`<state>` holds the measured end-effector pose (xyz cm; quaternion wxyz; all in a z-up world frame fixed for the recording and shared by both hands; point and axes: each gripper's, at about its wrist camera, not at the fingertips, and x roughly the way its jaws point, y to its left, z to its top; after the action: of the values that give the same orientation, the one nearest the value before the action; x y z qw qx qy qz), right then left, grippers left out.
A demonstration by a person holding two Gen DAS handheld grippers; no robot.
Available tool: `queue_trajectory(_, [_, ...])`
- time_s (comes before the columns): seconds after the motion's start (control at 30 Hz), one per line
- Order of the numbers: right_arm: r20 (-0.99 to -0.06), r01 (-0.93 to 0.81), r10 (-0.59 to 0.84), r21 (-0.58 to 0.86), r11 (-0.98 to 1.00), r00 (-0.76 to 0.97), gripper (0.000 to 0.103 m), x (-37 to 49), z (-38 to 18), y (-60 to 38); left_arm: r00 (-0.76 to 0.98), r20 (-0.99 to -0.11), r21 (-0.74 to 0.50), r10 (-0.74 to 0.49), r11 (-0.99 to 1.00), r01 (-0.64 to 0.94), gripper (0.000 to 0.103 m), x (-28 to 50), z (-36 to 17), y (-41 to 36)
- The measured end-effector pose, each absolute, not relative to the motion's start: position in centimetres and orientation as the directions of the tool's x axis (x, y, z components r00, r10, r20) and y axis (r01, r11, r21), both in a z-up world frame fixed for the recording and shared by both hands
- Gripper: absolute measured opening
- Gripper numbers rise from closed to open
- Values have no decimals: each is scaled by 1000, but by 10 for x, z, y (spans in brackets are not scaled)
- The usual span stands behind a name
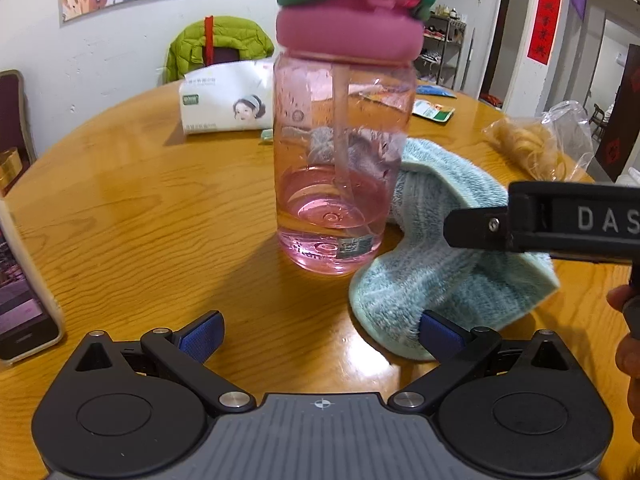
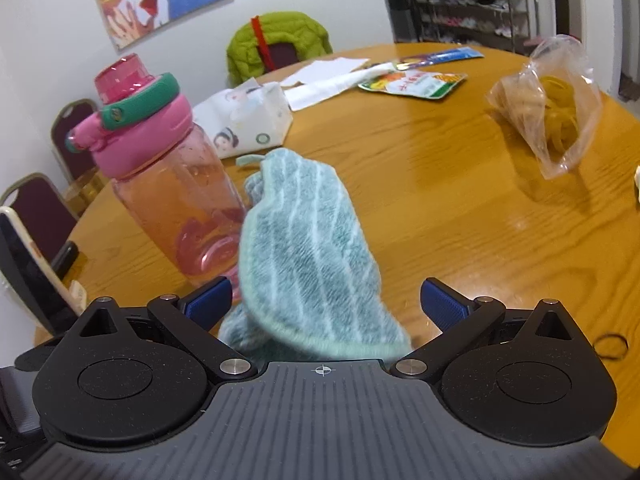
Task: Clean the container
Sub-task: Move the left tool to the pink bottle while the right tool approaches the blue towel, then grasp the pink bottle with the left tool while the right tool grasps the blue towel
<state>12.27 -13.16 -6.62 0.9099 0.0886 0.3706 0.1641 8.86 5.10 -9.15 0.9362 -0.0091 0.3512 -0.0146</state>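
A pink bottle (image 1: 344, 152) with a pink-and-green lid stands upright on the wooden counter (image 1: 140, 208), dead ahead at twelve o'clock of the left tongs (image 1: 320, 338), whose blue pads are spread wide and hold nothing. A teal striped cloth (image 2: 308, 248) lies against the bottle's side, bunched between the right tongs (image 2: 326, 304), also spread apart. A tissue pack (image 1: 228, 100) sits behind.

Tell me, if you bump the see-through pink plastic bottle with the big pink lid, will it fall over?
Probably easily. The see-through pink plastic bottle stands tall on a narrow base, and its chunky pink lid looks top-heavy. It seems nearly empty, so likely light. The glossy wooden table may let it slide first.
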Motion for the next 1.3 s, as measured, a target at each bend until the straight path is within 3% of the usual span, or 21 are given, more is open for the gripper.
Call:
queue_trajectory(0.33, [-637, -211, 369, 313, 926, 677, 99, 172, -73, -125, 772, -632, -7, -63, 997, 75, 103, 111, -108, 53])
queue_trajectory(0.4, [-641, -209, 356, 295, 932, 680, 90, 182, -74, -120, 779, -624, -7, -66, 997, 78, 103, 111, -109, 52])
queue_trajectory(0.47, [-645, -213, 365, 304, 929, 671, 64, 188, -79, -116, 778, -624, -7, -66, 997, 78, 103, 111, -109, 53])
queue_trajectory(0.53, [-648, -218, 388, 329, 919, 655, 46, 193, -85, -113, 778, -625, -7, -65, 997, 78, 103, 111, -109, 52])
queue_trajectory(0.57, [-649, -218, 393, 337, 916, 652, 43, 195, -89, -112, 778, -625, -7, -65, 997, 78, 103, 112, -108, 51])
queue_trajectory(0.73, [-628, -235, 411, 347, 908, 661, 35, 194, -93, -117, 778, -625, -7, -65, 997, 78, 103, 111, -107, 50])
queue_trajectory(0.93, [-506, -209, 587, 618, 758, 631, 22, 206, -94, -143, 778, -625, -9, -67, 997, 78, 103, 110, -107, 50])
queue_trajectory(1.3, [-474, -254, 586, 593, 764, 657, 20, 201, -95, -137, 778, -625, -9, -66, 997, 78, 103, 110, -107, 50])
